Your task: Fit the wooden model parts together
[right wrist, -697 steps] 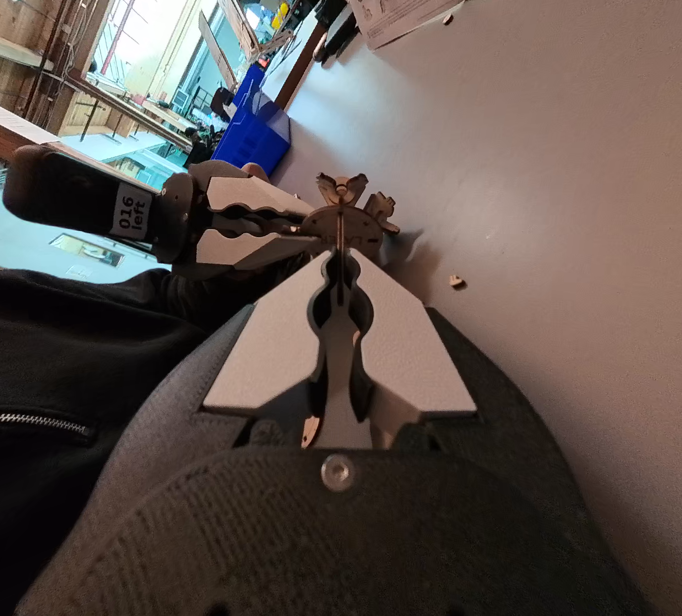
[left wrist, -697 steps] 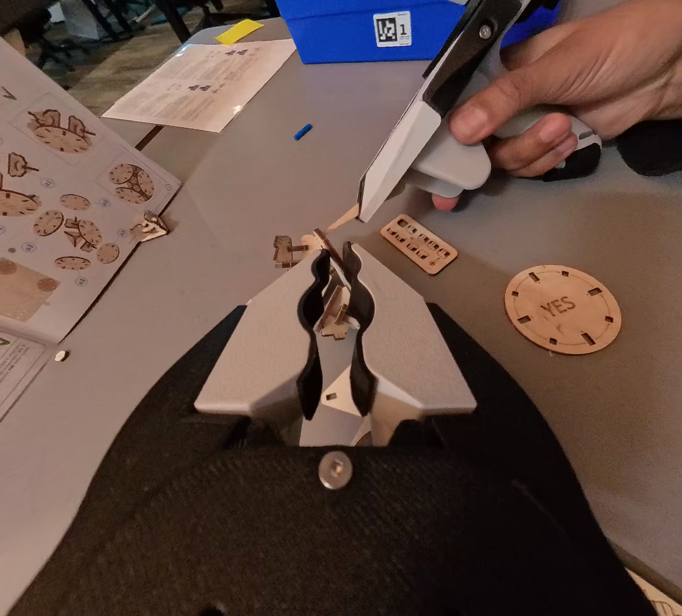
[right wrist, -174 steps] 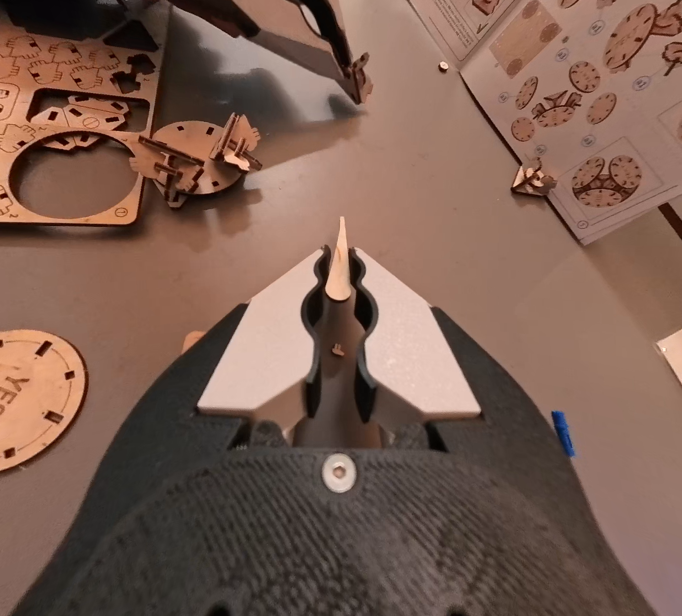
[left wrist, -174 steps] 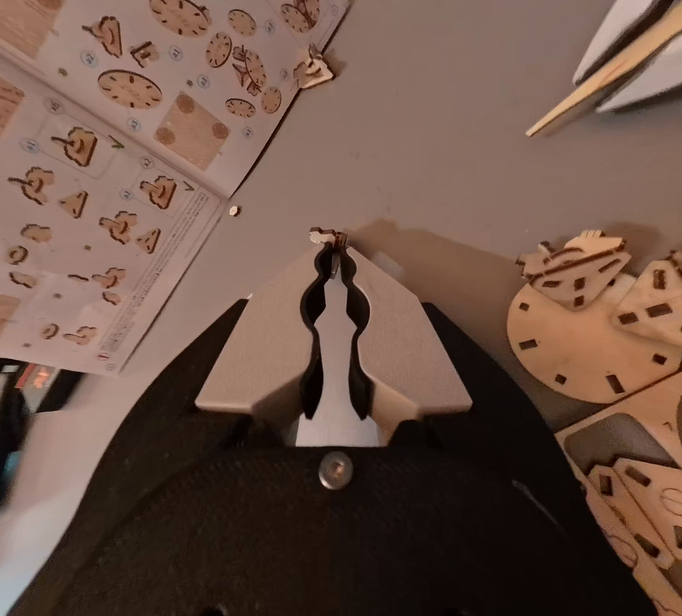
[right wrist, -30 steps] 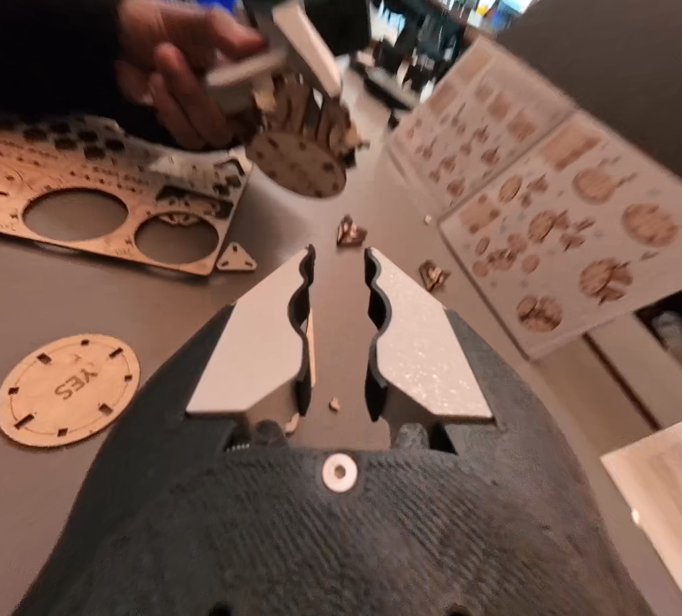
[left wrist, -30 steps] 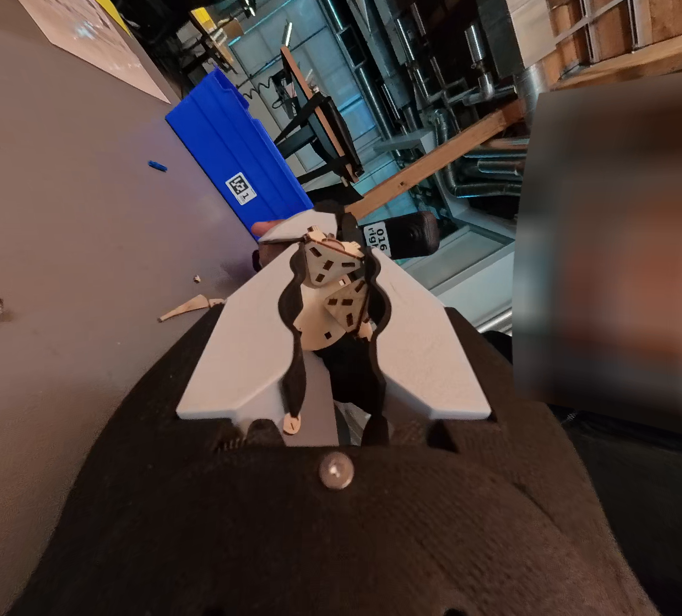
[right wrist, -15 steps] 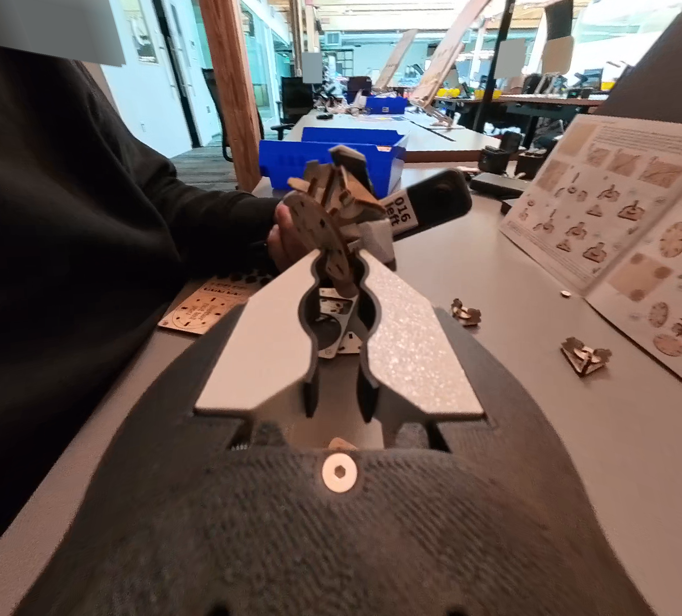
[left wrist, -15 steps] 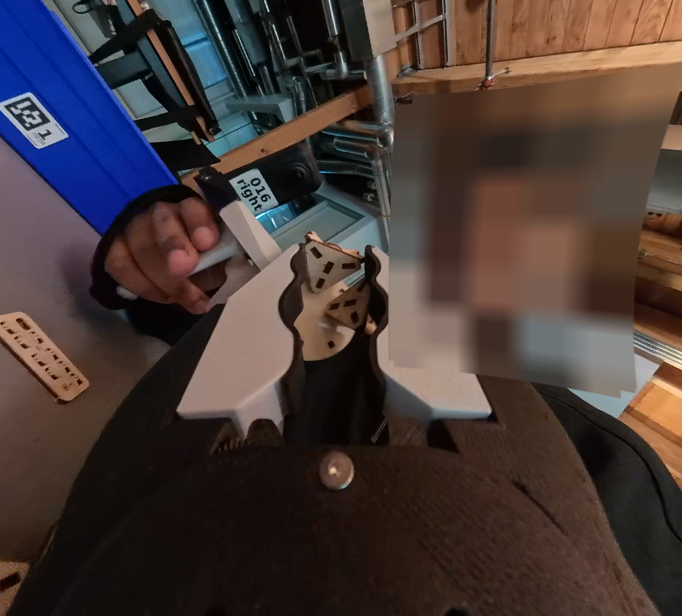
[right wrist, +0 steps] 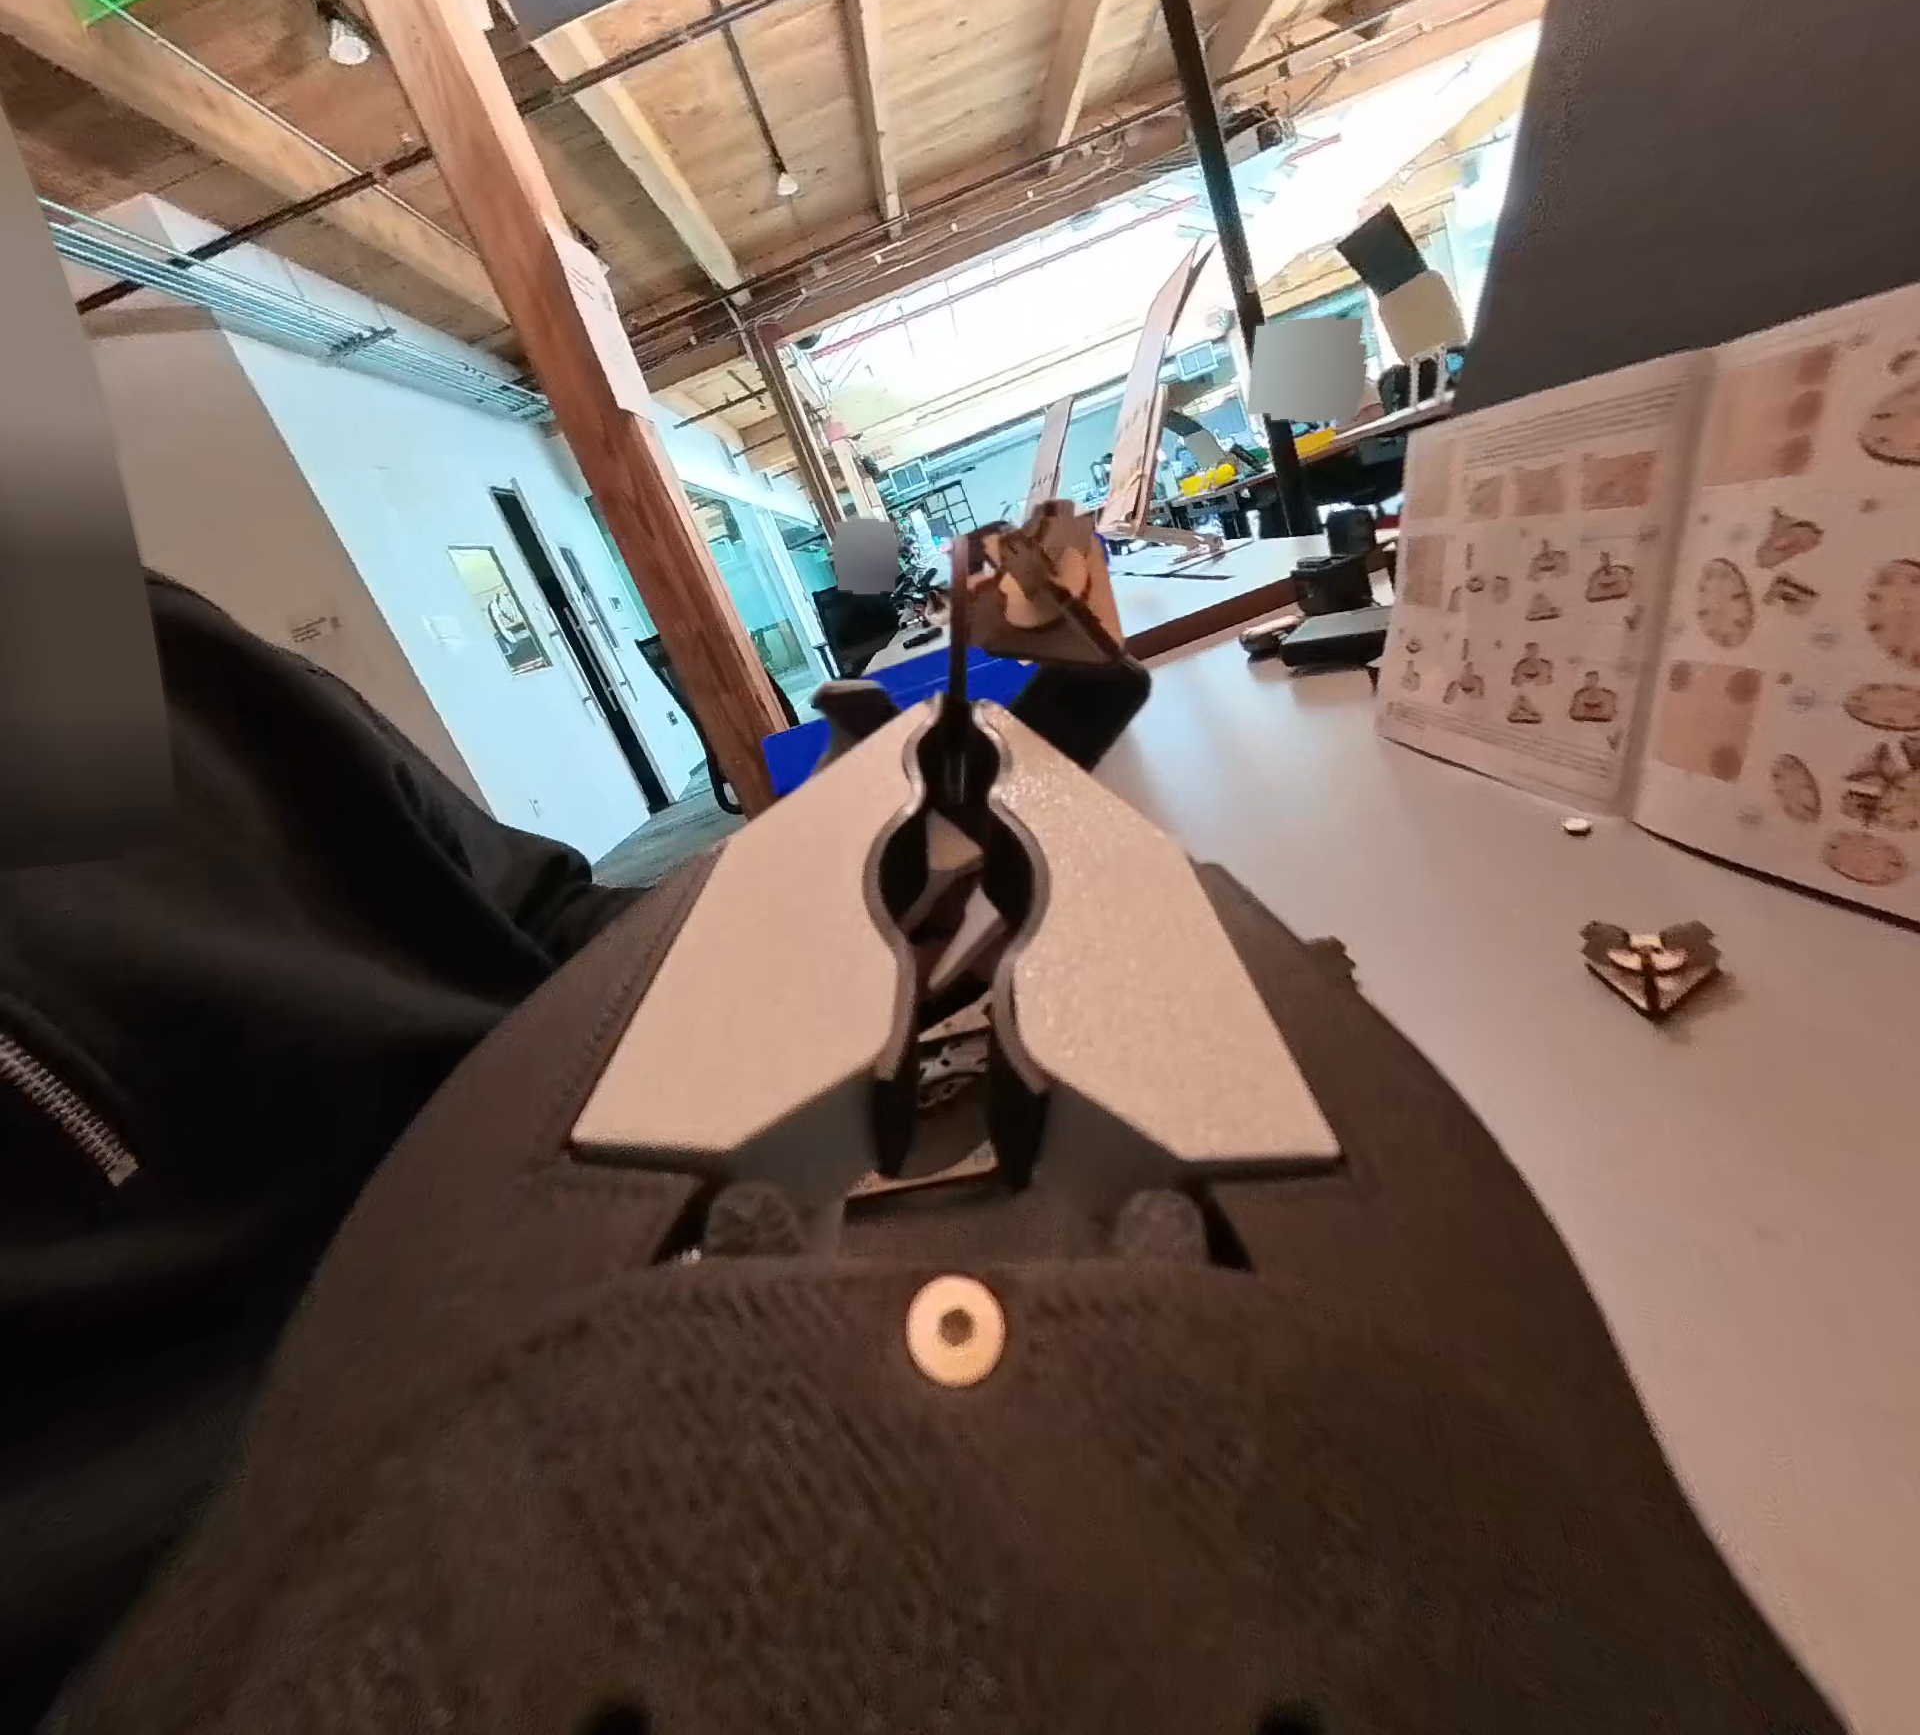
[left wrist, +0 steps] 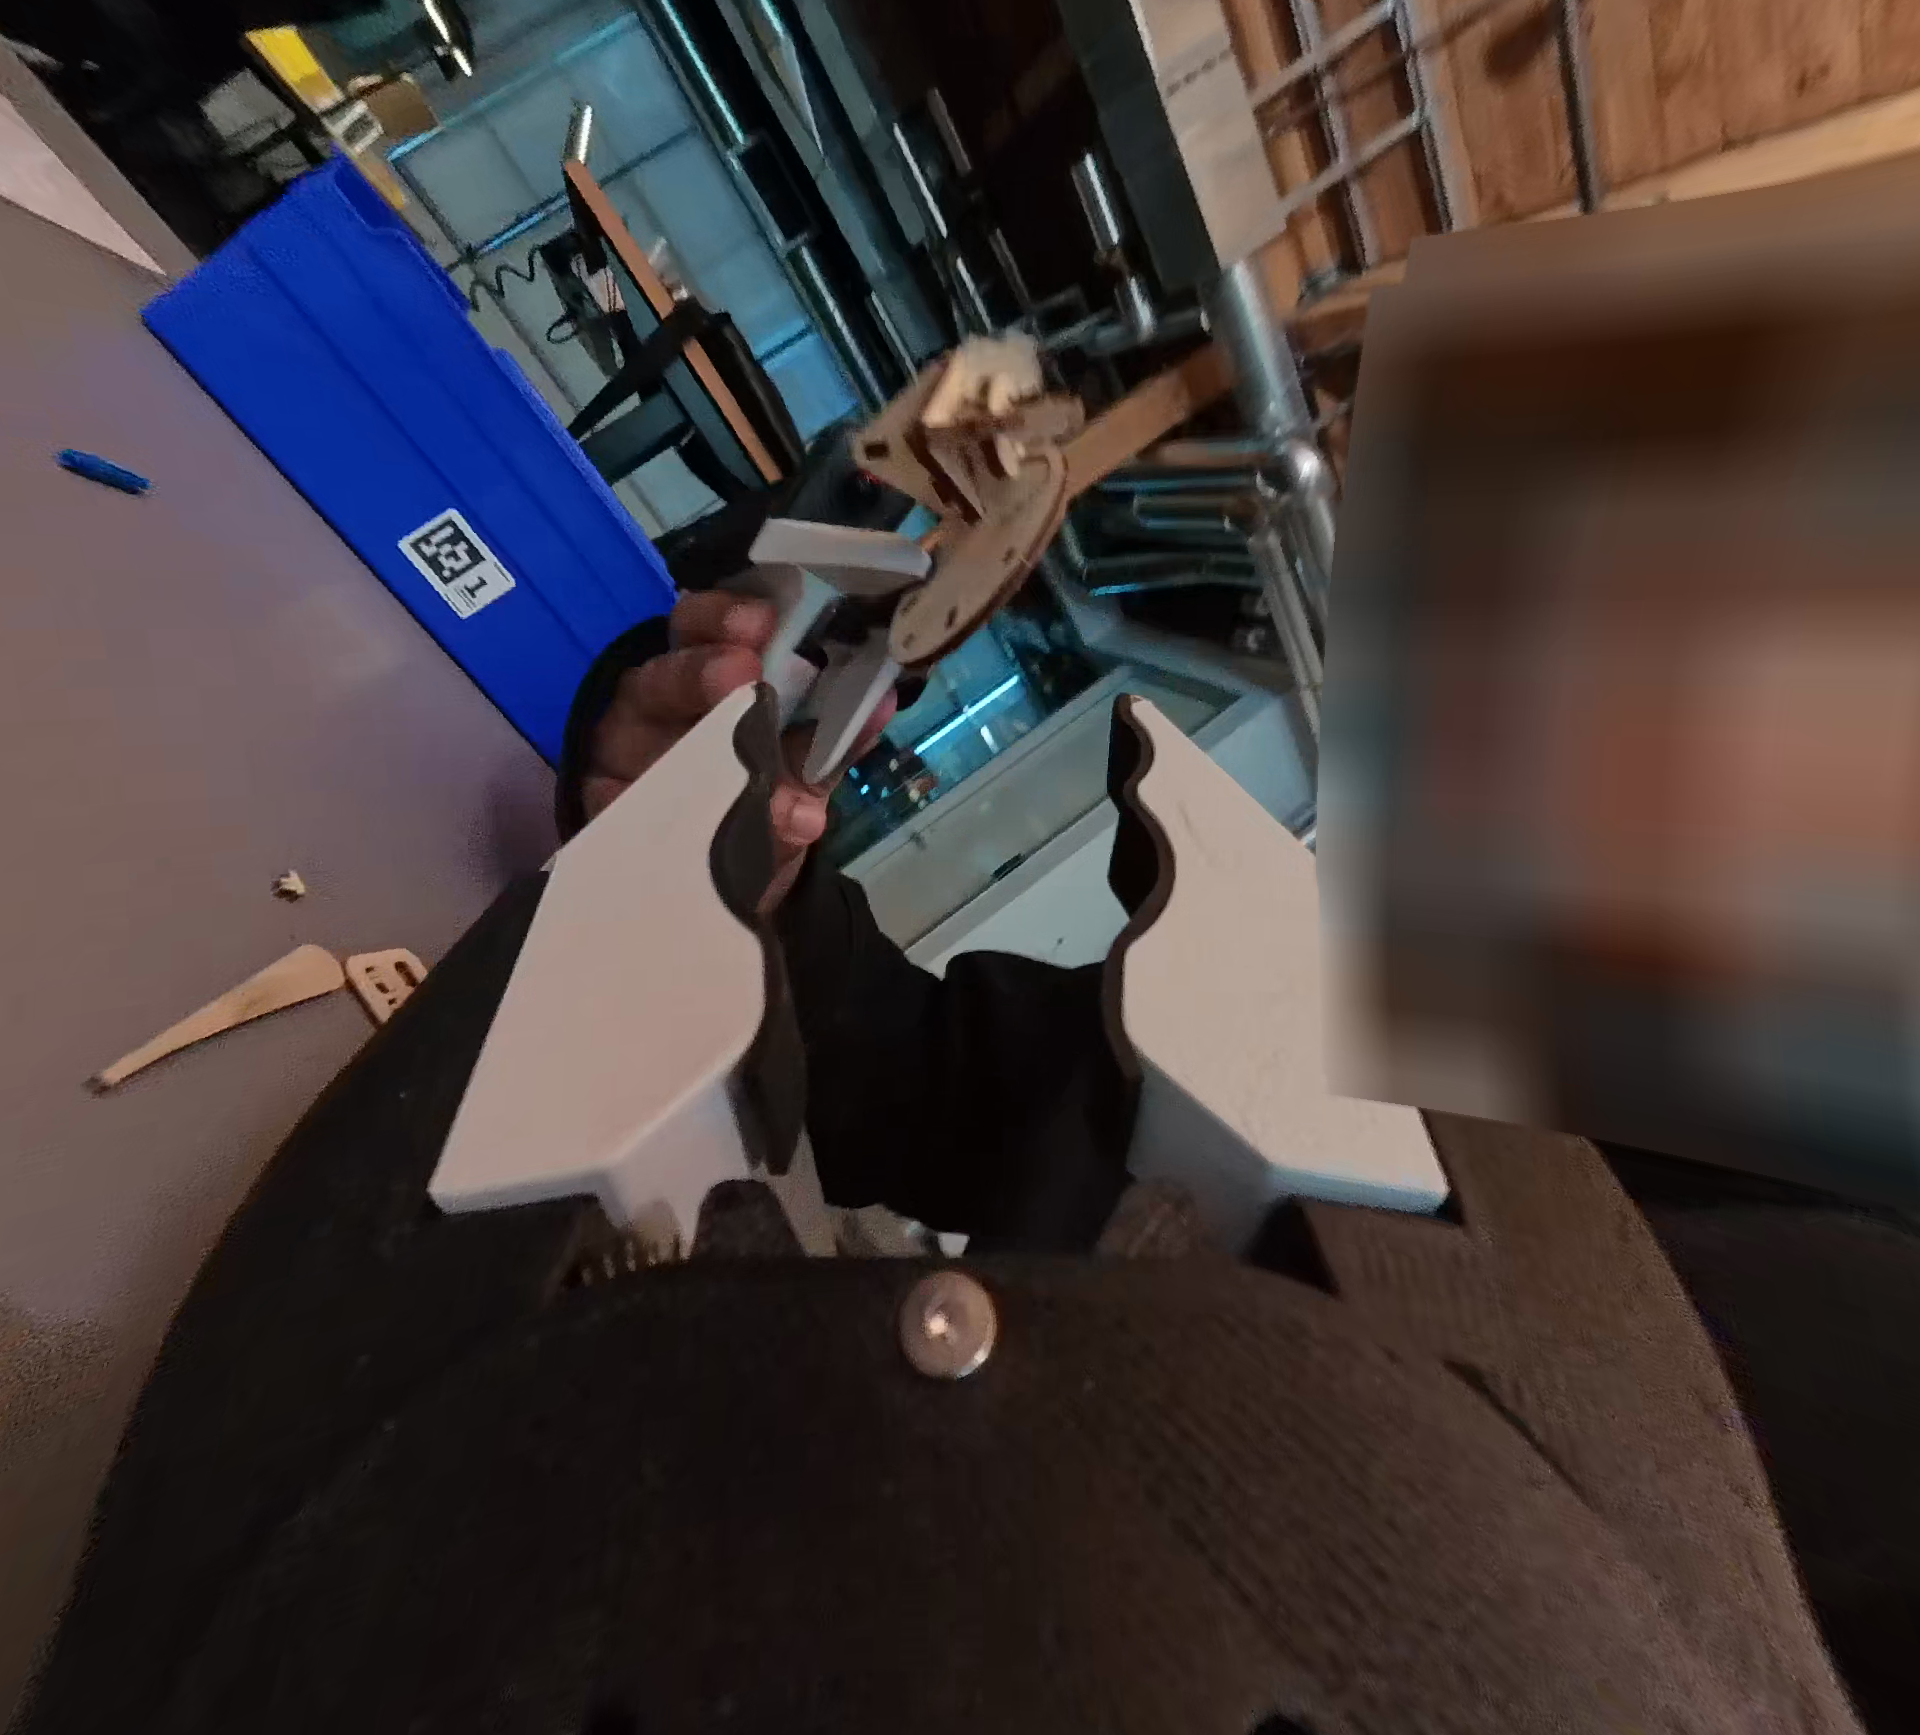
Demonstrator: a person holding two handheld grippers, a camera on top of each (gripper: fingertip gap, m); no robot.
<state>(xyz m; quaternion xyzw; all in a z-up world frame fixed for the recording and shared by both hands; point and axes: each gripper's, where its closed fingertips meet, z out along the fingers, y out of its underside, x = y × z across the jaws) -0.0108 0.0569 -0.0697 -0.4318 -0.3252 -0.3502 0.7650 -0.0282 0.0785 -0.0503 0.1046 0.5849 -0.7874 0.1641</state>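
Note:
In the left wrist view my left gripper [left wrist: 945, 703] is wide open with nothing between its fingers. Beyond it, a hand holds my right gripper [left wrist: 899, 610], which pinches a round wooden disc with small wooden parts slotted into it [left wrist: 977, 532], lifted above the table. In the right wrist view my right gripper [right wrist: 958, 717] is shut on the edge of that disc, seen edge-on, and the slotted parts [right wrist: 1049, 605] stick out to the right above the fingertips.
A blue bin [left wrist: 395, 459] stands at the back of the grey table [right wrist: 1455, 1010]. Thin wooden offcuts [left wrist: 218, 1010] and a small blue piece [left wrist: 104, 472] lie on it. An open instruction booklet [right wrist: 1662, 594] and a small wooden sub-assembly [right wrist: 1652, 963] lie to the right. A person's dark jacket [right wrist: 260, 854] is at left.
Half a second ago my left gripper held the wooden assembly; it has opened and let go. My right gripper closed on the disc's edge and now holds the assembly alone.

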